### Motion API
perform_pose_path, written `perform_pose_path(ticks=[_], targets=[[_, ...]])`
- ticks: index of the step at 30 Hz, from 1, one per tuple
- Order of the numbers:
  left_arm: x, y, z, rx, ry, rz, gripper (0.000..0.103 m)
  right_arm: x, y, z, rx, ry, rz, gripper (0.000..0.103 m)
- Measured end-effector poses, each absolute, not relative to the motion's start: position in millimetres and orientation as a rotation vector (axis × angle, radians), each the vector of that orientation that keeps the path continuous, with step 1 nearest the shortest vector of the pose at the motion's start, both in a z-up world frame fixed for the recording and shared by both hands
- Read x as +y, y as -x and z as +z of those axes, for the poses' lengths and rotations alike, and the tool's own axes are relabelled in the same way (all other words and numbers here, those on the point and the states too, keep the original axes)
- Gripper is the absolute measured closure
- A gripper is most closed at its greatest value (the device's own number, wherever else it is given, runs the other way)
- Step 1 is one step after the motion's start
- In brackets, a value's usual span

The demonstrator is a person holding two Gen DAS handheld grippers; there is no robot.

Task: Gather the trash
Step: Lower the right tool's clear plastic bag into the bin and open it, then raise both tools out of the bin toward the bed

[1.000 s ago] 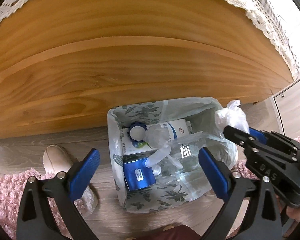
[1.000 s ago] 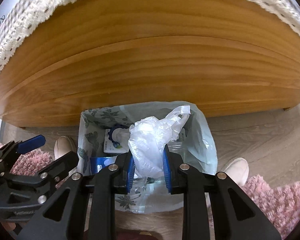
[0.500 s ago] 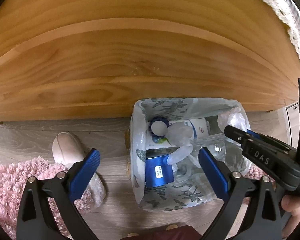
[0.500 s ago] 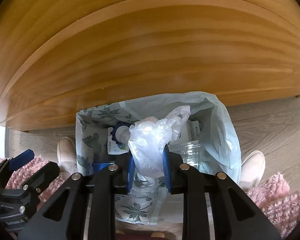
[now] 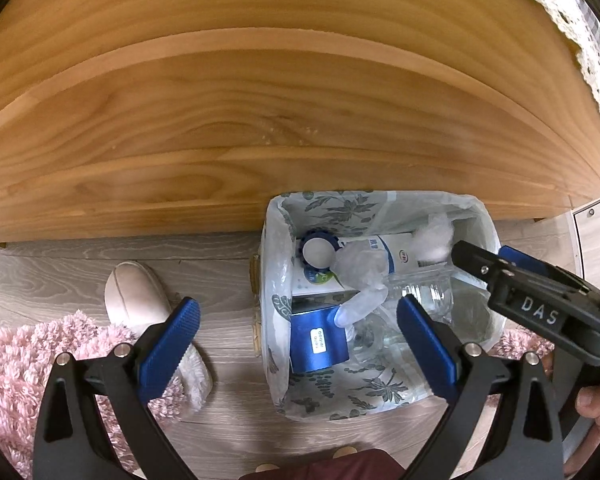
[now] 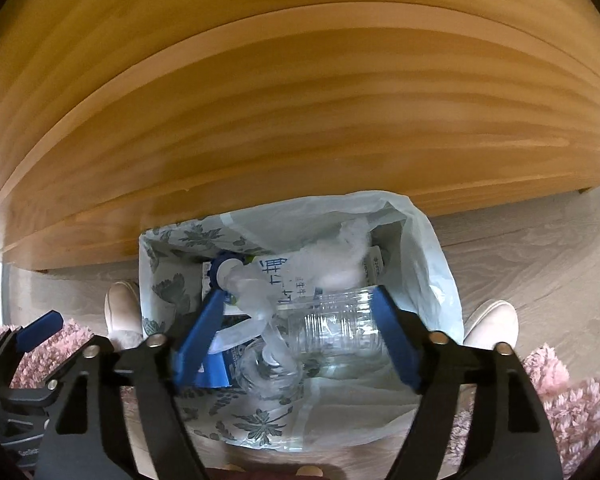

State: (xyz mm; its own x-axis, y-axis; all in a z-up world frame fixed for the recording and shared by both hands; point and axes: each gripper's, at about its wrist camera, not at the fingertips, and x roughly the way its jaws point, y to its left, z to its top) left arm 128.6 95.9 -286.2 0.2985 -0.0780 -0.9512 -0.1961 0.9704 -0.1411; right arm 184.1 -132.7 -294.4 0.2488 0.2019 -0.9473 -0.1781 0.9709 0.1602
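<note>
Right wrist view: your right gripper fingers are opening over the leaf-printed bag-lined bin, gripping nothing; the crumpled clear plastic bag lies inside among bottles and cartons. Left gripper fingers wide, empty. Remaining trash: none visible.

Both grippers are black frames with ribbed blue pads and silver screws. The right gripper bears white "DAS" lettering. The person wears pale fleecy slippers and something dark maroon.
</note>
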Motion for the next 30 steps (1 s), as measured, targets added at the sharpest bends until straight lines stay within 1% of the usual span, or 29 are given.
perform_pose_path(ticks=[1,4,7,10,15,30], targets=[[95.8,-128.3,-285.8,1.270,0.250,0.079,0.008,-133.8,-184.6,-294.6,1.299,-0.030,0.258,0.020],[96.4,-128.0,-286.1,1.271,0.255,0.080,0.008,-138.1,-185.8,-296.8,1.328,-0.072,0.280,0.015],[96.6,-127.8,-286.5,1.274,0.257,0.081,0.008,-139.3,-186.9,-299.6,1.347,-0.091,0.291,0.012],[96.4,-127.7,-285.5,1.268,0.250,0.081,0.008,-138.1,-185.7,-293.9,1.325,-0.080,0.297,0.009],[95.9,-127.2,-285.2,1.269,0.248,0.082,0.008,-140.8,-186.0,-286.9,1.292,-0.095,0.294,0.008],[94.4,-124.1,-276.8,1.229,0.215,0.099,0.008,-145.2,-182.6,-285.2,1.276,-0.087,0.284,0.008]])
